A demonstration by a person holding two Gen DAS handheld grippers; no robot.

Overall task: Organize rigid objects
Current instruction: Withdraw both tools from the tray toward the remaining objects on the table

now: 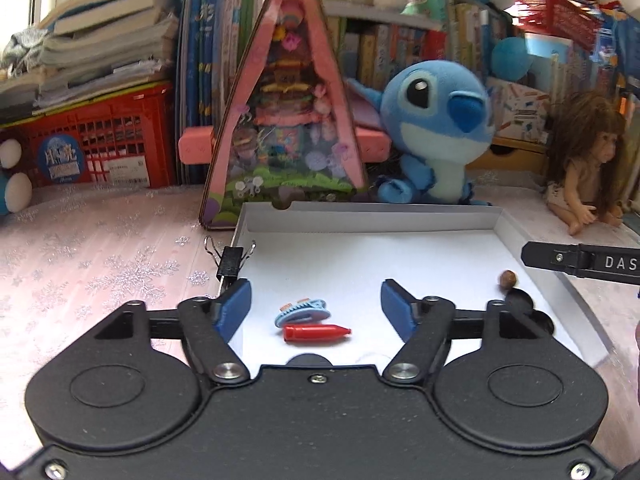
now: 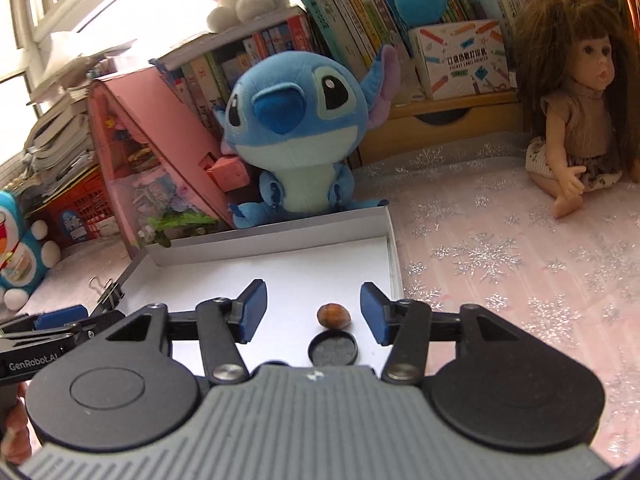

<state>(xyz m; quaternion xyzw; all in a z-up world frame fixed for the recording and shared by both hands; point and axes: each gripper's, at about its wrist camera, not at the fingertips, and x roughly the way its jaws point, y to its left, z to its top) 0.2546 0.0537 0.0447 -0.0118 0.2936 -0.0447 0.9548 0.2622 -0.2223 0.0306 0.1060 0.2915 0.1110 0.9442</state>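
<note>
A shallow white box (image 1: 360, 218) lies on the table. In the left wrist view a blue hair clip (image 1: 302, 311) and a red crayon-shaped piece (image 1: 316, 333) rest on its floor, just below my left gripper (image 1: 315, 289), which stands open and touches neither. A brown nut (image 1: 507, 279) and black round caps (image 1: 522, 302) lie near the box's right side. In the right wrist view the nut (image 2: 334, 315) and a black round cap (image 2: 333, 348) sit on the box (image 2: 280, 236) floor below my open right gripper (image 2: 313, 295), with the pads clear of both.
A black binder clip (image 1: 231, 261) grips the box's left rim. Behind the box stand a pink triangular toy house (image 1: 286, 120) and a blue plush (image 1: 436, 128). A doll (image 2: 572, 120) sits at the right. Bookshelves and a red crate (image 1: 96, 148) line the back.
</note>
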